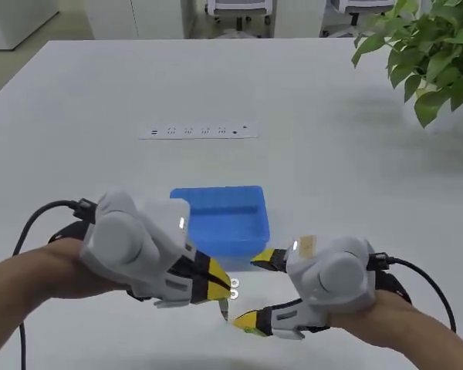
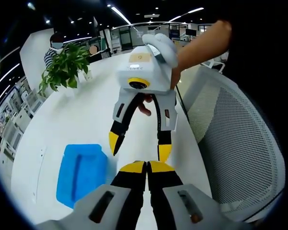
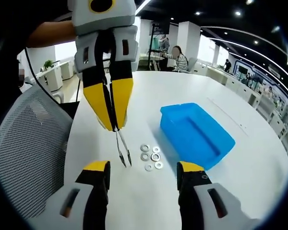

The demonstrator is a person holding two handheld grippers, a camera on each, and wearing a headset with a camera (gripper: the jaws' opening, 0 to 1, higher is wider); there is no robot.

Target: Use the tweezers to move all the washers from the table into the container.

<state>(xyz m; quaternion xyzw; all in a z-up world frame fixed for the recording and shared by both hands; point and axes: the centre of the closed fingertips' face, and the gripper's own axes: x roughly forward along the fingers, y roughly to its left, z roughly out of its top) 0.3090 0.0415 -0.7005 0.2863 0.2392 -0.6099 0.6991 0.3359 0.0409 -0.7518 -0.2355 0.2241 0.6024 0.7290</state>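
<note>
Poking from left gripper's (image 3: 113,125) jaws: tweezers (image 3: 123,152)

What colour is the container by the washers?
The container is blue, clearest in the right gripper view.

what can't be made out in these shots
Head view: most washers, behind the left tool.
Right gripper view: whether the tweezers touch the table; container floor by its near wall, hidden by that wall.
Left gripper view: tweezers, covered by its own shut jaws.
</note>
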